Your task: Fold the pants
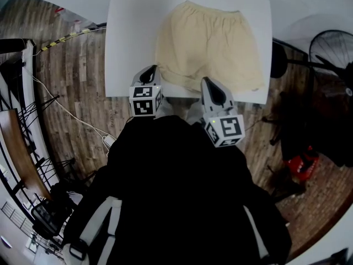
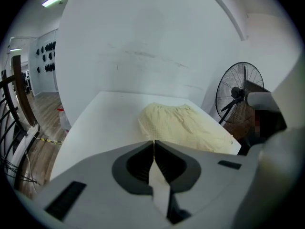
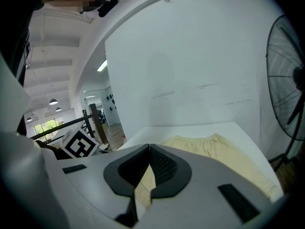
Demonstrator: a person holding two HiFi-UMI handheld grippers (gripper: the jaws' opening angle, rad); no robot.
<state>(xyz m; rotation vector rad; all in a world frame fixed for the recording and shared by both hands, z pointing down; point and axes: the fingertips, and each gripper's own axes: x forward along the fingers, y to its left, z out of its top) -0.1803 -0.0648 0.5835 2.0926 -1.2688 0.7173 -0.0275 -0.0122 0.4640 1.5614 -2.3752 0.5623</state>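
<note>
Pale yellow pants [image 1: 207, 43], short-legged, lie flat on a white table [image 1: 132, 37] with the waistband at the far side. My left gripper [image 1: 150, 73] is at the near left leg hem; in the left gripper view its jaws [image 2: 153, 142] are shut with a thin pale strip of cloth pinched between them, and the pants [image 2: 186, 125] stretch away ahead. My right gripper [image 1: 212, 87] is at the near hem further right. In the right gripper view its jaws [image 3: 149, 149] are shut on yellow checked cloth of the pants [image 3: 224, 151].
A standing fan [image 1: 331, 48] is right of the table, also seen as the fan [image 2: 238, 92] and the fan [image 3: 286, 80]. Cables [image 1: 66, 112] run over the wooden floor at left. A red thing [image 1: 300, 164] lies on the floor at right. The table's near edge is just under both grippers.
</note>
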